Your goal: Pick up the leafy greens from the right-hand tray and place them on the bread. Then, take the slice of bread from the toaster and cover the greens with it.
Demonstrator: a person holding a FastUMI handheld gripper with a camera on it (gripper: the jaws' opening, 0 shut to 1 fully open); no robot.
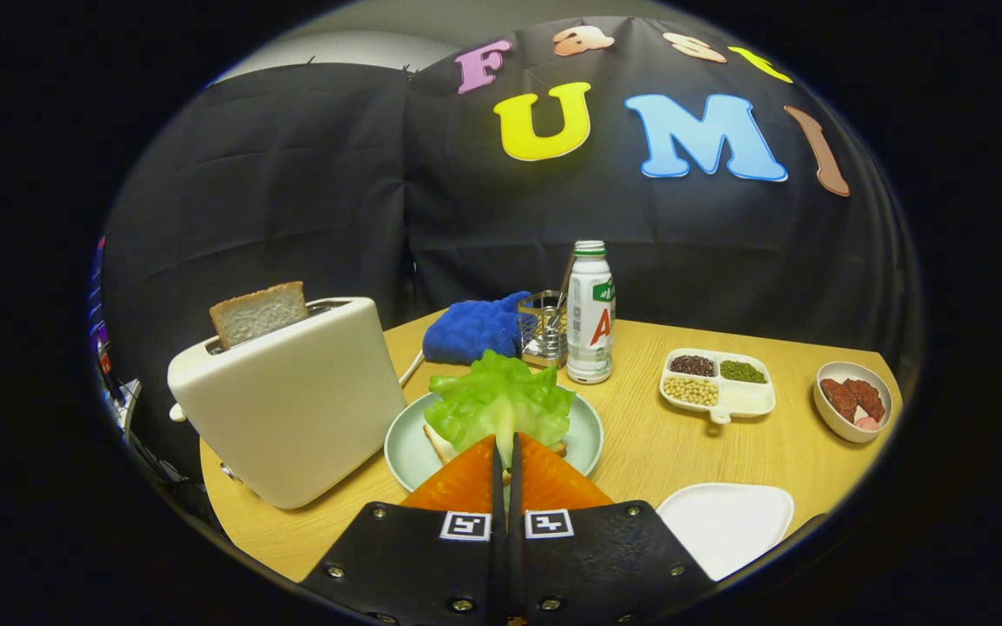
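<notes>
Tongs [507, 452] pinching leafy greens [501, 402] over bread [440, 445], toaster [292, 400] close left, plate [404, 454] rim

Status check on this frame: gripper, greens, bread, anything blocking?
Gripper fingers closed, over plate. Leafy greens on the plate's bread. Bread slice still in toaster. Path looks clear.

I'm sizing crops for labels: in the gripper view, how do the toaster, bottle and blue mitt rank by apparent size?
Largest to smallest:
1. toaster, though it sits nearest
2. and 3. unsure: blue mitt and bottle look alike.
The gripper is closed on the leafy greens.
</notes>
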